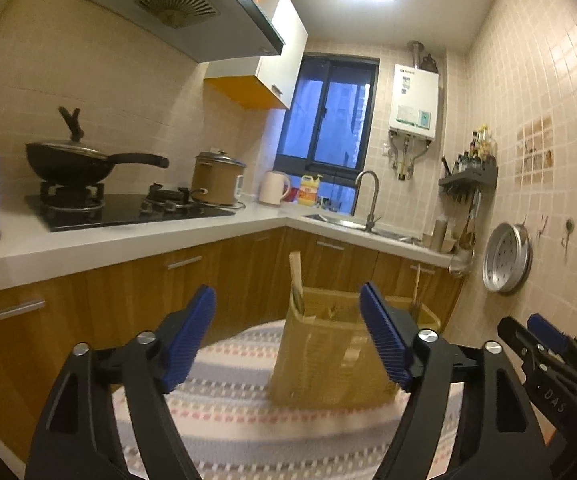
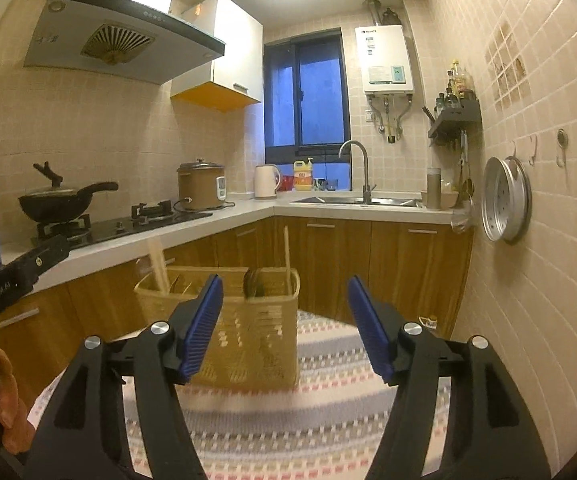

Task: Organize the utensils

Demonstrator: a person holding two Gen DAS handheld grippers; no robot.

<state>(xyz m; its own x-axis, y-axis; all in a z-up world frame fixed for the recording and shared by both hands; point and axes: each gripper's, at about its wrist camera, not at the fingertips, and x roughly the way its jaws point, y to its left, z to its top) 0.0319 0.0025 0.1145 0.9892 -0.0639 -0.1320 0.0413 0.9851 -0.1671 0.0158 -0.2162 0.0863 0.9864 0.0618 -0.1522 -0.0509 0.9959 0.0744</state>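
The left claw (image 1: 288,336) hangs with its jaws spread apart, gripping nothing; "GenRobot AI" is printed along its body. Just ahead, the tan utensil basket (image 2: 244,332) stands on the striped surface (image 2: 288,432), wooden chopsticks (image 2: 159,266) poking up. The right claw (image 2: 284,328) gapes too, marked "DAS".

Left tool (image 1: 288,336), right tool (image 2: 284,326): both agape.
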